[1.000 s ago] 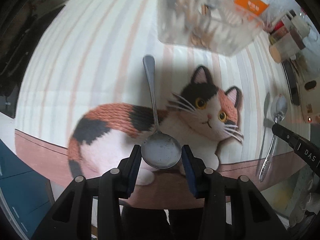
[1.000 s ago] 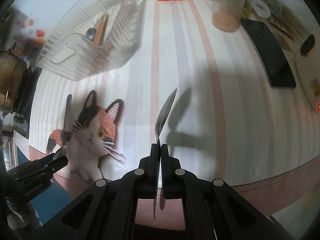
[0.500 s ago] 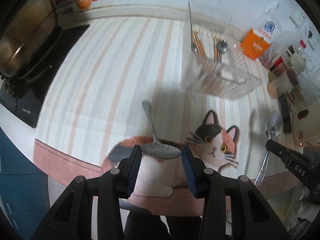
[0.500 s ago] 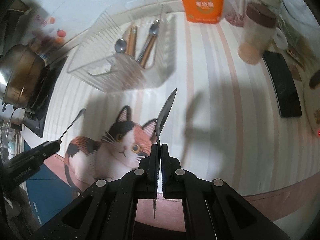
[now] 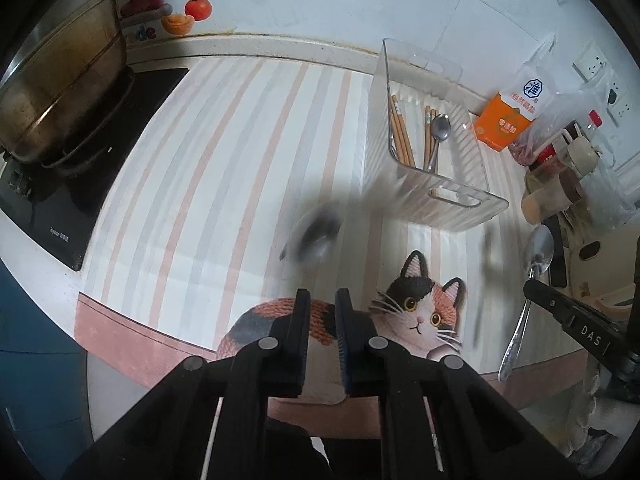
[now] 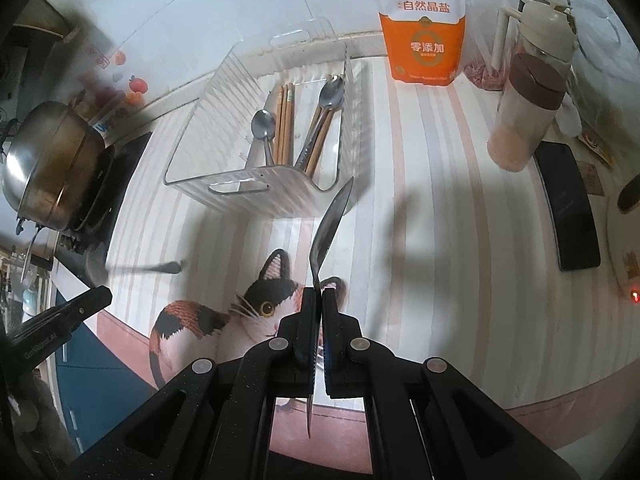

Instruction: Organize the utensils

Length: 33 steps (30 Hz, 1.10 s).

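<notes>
My left gripper (image 5: 322,300) is nearly shut with nothing between its fingers. A metal spoon (image 5: 316,236) shows as a motion blur in the air just ahead of it, free of the fingers. The blurred spoon also shows in the right wrist view (image 6: 136,268). My right gripper (image 6: 321,296) is shut on another metal spoon (image 6: 330,228) held edge-on, bowl forward. That gripper and spoon (image 5: 536,256) show at the right of the left wrist view. A clear plastic organizer (image 5: 424,160) holds chopsticks (image 5: 400,136) and spoons (image 6: 332,92) on the counter ahead.
A striped mat with a calico cat picture (image 5: 416,308) covers the counter. A steel pot (image 5: 60,92) sits on a black cooktop at the left. An orange salt bag (image 6: 424,40), a pump jar (image 6: 528,100), bottles and a black phone (image 6: 568,208) stand at the right.
My left gripper has lifted and closed, and the spoon it held by the bowl has slipped out and now flies blurred ahead of it. The right gripper has moved nearer the organizer with its spoon.
</notes>
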{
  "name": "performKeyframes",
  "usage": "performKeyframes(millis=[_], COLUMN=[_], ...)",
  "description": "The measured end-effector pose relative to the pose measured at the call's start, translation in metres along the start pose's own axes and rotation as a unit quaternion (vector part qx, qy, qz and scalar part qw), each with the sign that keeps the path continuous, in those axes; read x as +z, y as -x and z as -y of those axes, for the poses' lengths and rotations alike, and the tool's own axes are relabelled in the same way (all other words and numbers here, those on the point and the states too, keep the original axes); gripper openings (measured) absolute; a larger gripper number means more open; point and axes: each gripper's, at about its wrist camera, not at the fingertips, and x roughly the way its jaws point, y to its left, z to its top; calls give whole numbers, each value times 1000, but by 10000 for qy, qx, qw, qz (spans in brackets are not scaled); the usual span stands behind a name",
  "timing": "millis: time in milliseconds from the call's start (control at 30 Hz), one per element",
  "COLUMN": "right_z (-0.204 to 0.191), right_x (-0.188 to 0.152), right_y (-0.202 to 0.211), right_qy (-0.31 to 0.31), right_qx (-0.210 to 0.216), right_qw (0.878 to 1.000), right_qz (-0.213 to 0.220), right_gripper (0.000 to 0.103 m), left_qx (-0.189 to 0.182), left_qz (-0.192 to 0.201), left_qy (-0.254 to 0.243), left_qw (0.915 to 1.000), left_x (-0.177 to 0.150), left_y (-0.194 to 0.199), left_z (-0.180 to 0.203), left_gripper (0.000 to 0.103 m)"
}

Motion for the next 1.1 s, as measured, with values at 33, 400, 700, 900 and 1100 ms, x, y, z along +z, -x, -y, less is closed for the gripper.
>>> performKeyframes(millis=[33, 400, 700, 900, 1100], right_z=[0, 11, 43, 53, 45], right_x=[0, -7, -13, 2, 26], right_y=[-1, -21, -55, -75, -99], right_qy=[-4, -283, -875, -1336, -1576], right_qx=[2, -64, -400, -605, -819], right_qw=[10000, 9993, 9937, 9874, 9827], right_qz=[-2, -239, -570, -595, -525], right_gripper=[2, 2, 2, 3, 3], left_qx=[-27, -343, -65, 160, 61], left_qz=[16, -351, -292, -319, -651], left_qy=[17, 499, 170, 672, 997], left_qw=[10000, 9975, 9994, 9971, 9929], left_x=[1, 3, 43, 64, 78], left_y=[1, -56, -90, -105, -134], left_z=[-1, -41, -54, -88, -114], left_gripper=[9, 46, 46, 46, 46])
